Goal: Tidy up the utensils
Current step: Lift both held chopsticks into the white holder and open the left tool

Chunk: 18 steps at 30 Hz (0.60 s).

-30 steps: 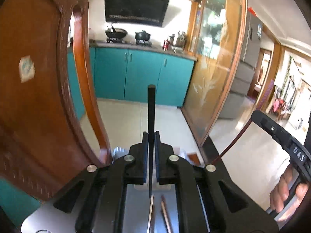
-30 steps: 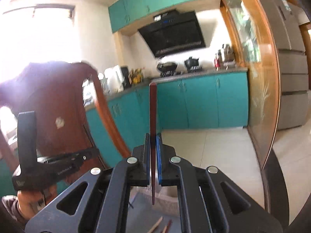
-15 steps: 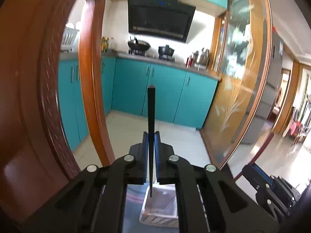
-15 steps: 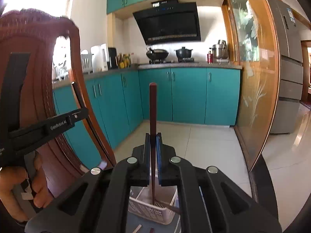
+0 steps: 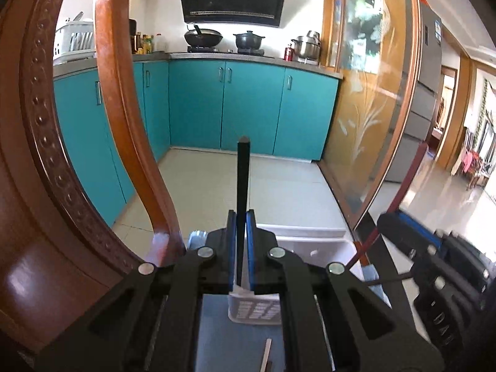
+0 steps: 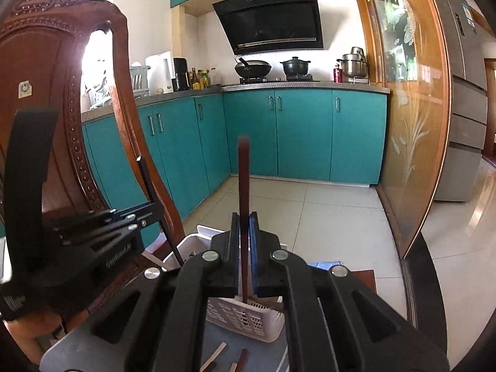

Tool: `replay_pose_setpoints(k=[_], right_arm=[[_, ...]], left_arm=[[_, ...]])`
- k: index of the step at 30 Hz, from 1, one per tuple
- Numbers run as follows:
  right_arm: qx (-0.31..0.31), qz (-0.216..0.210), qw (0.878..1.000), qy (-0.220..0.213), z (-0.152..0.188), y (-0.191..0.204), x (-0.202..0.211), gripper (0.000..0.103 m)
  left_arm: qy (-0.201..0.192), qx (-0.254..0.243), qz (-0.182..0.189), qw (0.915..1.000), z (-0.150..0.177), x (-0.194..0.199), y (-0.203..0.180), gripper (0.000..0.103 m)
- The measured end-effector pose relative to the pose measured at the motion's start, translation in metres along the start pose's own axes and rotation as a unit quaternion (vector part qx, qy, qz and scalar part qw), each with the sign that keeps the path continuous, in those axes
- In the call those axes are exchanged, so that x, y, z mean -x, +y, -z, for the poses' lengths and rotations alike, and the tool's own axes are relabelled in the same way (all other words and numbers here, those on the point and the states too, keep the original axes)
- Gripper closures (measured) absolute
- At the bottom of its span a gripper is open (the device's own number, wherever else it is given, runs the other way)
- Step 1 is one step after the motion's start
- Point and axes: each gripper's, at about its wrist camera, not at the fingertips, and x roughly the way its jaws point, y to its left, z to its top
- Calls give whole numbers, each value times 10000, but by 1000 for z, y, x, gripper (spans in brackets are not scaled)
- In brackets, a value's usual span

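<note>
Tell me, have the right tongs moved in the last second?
Yes. The right tongs, shut on a brown chopstick, have come down toward the white basket: the hood now sits higher in the right view and the basket has come up beneath them.

both grippers have sunk, bringing chopsticks down over the white basket (image 6: pixel 248 322).
</note>
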Motion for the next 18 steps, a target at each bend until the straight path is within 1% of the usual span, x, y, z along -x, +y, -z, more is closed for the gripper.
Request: replay_pose_setpoints(k=[2,4,6,8,9,13,15,16,18], right_arm=[[-22,40,10000,-42,-3,-3,3,87],[-74,53,9998,-148,-7,-6,11,69],[-131,24,9994,-323,-8,-9,26,61],[-157,-4,9985,-531,-9,-13,44,58],[-175,-16,9975,-690,-9,-15,57,55],[-330,-175,9931,-1114,-1,-26,97,45],[-411,-250,9907,-1277,9,-33,114,43],[-432,-232,9894,-1364,17,-37,121,40],[-440,-120,9881,-1467,35,-44,131,35]], left_arm=[[10,-58,10,10000,3,3,-2,96],[1,-59,37,10000,4,7,-4,96],[-43,-90,45,9999,3,13,-5,95],[-107,-68,73,9999,1,22,-6,90],[-138,-58,96,9998,2,27,-5,86],[-392,-159,131,9990,8,58,-11,76],[-497,-212,140,9984,14,73,-14,70],[-552,-225,129,9981,19,82,-16,68],[-612,-249,129,9977,30,95,-20,58]])
